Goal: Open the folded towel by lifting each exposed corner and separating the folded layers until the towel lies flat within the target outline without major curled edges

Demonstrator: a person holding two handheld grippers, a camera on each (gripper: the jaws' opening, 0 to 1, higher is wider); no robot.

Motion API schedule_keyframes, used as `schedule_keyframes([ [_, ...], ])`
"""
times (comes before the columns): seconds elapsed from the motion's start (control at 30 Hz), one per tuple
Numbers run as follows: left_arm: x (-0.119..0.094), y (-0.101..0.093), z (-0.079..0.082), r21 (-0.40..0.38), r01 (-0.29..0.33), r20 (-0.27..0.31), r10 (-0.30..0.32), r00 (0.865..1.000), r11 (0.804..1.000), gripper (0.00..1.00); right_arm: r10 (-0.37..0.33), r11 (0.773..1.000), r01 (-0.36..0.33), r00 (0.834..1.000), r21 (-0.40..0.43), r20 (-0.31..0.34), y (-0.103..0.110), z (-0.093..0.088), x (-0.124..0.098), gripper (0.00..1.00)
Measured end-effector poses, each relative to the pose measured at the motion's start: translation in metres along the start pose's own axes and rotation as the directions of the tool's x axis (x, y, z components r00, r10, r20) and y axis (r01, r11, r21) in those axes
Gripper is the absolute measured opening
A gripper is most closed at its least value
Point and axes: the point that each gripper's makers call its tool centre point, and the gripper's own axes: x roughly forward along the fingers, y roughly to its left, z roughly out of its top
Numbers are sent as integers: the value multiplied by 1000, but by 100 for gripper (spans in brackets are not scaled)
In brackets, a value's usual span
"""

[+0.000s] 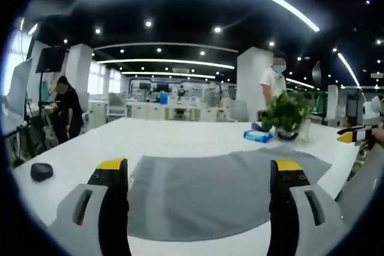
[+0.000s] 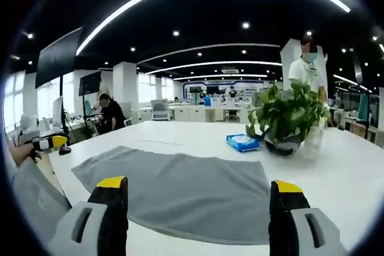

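On the white table (image 1: 180,133) the grey towel (image 1: 222,193) lies spread out, mostly flat, near edge slightly wavy; no outline mark I can make out. In left gripper view the left gripper (image 1: 201,199) sits at the near edge, jaws wide apart with yellow tips, nothing between them but towel surface beyond; can't tell if the tips touch the cloth. Right gripper's yellow tip pokes in at the far right, off past the towel's right end. In right gripper view the right gripper (image 2: 201,205) is likewise spread, empty, over the towel's near side. Left gripper tip shows at the left edge there, held in a hand (image 2: 21,151). Far right of the towel: potted plant (image 2: 287,118), blue packet (image 2: 243,142) just beside it. Black mouse-like object (image 1: 41,172) near left on the table. Person in white shirt (image 1: 273,82) stands behind the plant, person in black (image 1: 66,109) at far left
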Motion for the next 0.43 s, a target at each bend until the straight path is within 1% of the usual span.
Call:
schedule_keyframes([
  [0.03, -1, 0, 5, -23, 5, 13, -5, 1000, 1000, 99, 7, 1000, -7, 999, 8, 40, 3, 8, -1, 100],
  [0.07, -3, 2, 7, -35, 1, 14, -1, 1000, 999, 99, 4, 1000, -4, 998, 9, 58, 4, 10, -2, 100],
  [0.1, -3, 3, 7, -42, 4, 16, -3, 1000, 999, 99, 4, 1000, -4, 998, 3, 57, 5, 9, -2, 100],
  [0.13, -4, 4, 7, -48, 9, 18, -8, 1000, 999, 99, 4, 1000, -3, 999, -10, 50, 6, 5, -1, 100],
  [0.2, -4, 7, 2, -50, 9, -2, -10, 1000, 999, 99, 6, 1000, -5, 999, -17, 38, 8, 1, 0, 100],
  [0.23, -4, 6, -1, -63, 18, -19, -19, 1000, 998, 99, 16, 1000, -15, 999, -13, 37, 10, 0, 1, 100],
  [0.3, -6, 4, -1, -90, 26, -52, -31, 998, 996, 99, 11, 1000, -11, 1000, -6, 13, 10, -5, 0, 100],
  [0.37, -9, 3, 6, -78, 27, -37, -30, 999, 997, 99, 14, 1000, -14, 1000, -9, 11, 11, -6, 1, 100],
  [0.43, -10, 3, 9, -74, 21, -25, -23, 999, 997, 99, 21, 1000, -21, 1000, 0, -8, 12, -9, 6, 100],
])
